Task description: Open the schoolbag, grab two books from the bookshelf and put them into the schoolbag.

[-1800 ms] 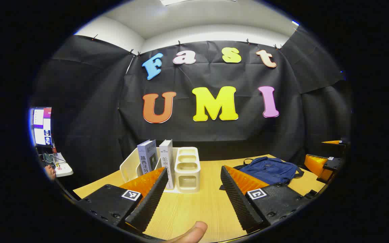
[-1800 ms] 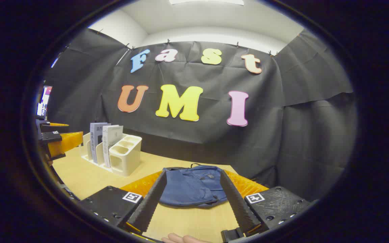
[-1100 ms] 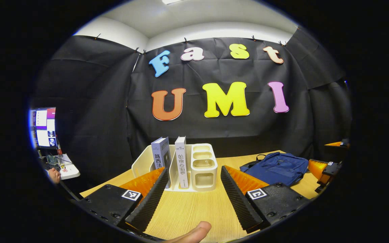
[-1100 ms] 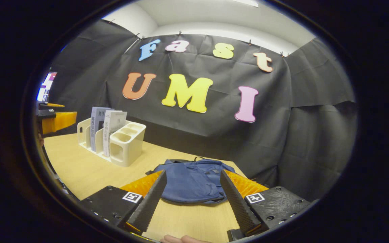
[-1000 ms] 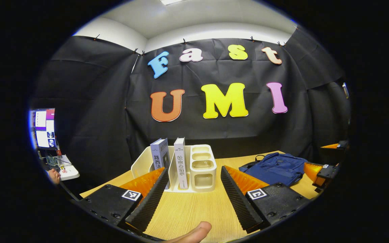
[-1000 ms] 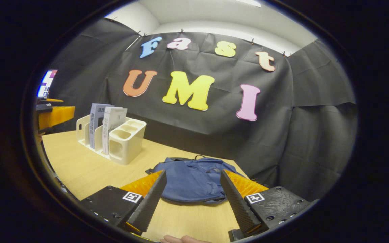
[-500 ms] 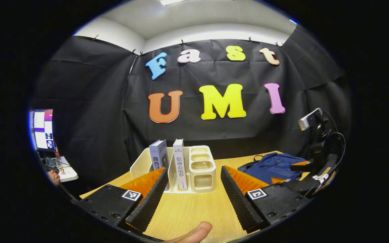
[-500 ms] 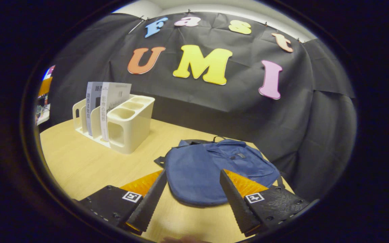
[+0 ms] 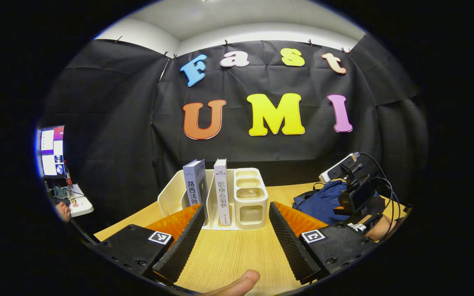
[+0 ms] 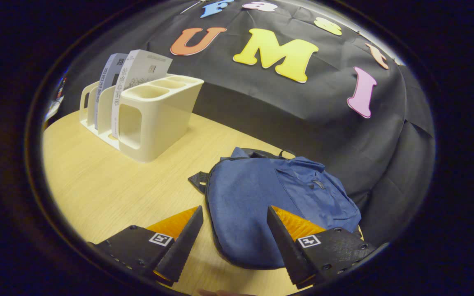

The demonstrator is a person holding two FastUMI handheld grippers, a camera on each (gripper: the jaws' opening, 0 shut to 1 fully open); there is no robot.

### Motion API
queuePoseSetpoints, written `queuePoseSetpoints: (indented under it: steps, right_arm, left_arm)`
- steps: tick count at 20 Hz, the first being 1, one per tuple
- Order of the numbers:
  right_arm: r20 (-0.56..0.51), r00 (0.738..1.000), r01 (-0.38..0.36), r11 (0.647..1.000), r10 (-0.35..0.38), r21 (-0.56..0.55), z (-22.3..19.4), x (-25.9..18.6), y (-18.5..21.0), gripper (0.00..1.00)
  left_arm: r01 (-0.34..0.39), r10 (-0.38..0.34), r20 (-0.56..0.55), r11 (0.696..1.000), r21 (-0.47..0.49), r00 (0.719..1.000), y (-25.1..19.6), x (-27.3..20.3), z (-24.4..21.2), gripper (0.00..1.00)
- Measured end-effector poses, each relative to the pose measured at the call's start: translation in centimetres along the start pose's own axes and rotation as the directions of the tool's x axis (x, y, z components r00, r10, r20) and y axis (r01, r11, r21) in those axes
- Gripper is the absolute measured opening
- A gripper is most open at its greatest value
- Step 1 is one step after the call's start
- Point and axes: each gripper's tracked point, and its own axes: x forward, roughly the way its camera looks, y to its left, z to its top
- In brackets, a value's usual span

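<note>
The blue schoolbag [image 10: 270, 197] lies flat and zipped on the wooden table [image 10: 97, 185]. My right gripper [image 10: 234, 209] hovers open just above the bag's near edge, tilted down at it. A cream bookshelf [image 10: 154, 119] stands further left with two upright books [image 10: 138, 74]. In the left gripper view, my left gripper [image 9: 236, 205] is open and faces the bookshelf [image 9: 251, 197] from a short way off. A grey book [image 9: 196, 183] and a white book [image 9: 220, 191] stand in its slots. The bag [image 9: 319, 201] lies to the right, partly hidden by the right gripper's housing [image 9: 358, 195].
A thumb [image 9: 237, 283] shows at the bottom of the left gripper view. A monitor [image 9: 52, 150] and a small white stand [image 9: 80, 203] sit off the table's left end. The black cloth wall runs close behind the bookshelf and the bag.
My right gripper has moved forward and tipped downward, so the schoolbag now lies close under its fingers. The left gripper has barely shifted. Both stay open.
</note>
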Motion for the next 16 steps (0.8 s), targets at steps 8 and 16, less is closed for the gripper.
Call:
queuePoseSetpoints:
  steps: [8, 16]
  right_arm:
    - [-0.056, 0.998, 0.007, 1.0, -0.006, 0.013, -0.2, 1.6, -0.1, 0.74]
    - [-0.04, 0.999, -0.002, 1.0, 0.003, 0.021, 2.3, 0.7, -1.2, 0.22]
  left_arm:
    - [-0.001, 0.001, -0.029, 1.0, -0.011, 1.0, 0.1, 0.9, -1.0, 0.98]
    - [-0.001, 0.0, -0.034, 0.999, -0.042, 0.999, 0.4, 0.9, -1.1, 0.98]
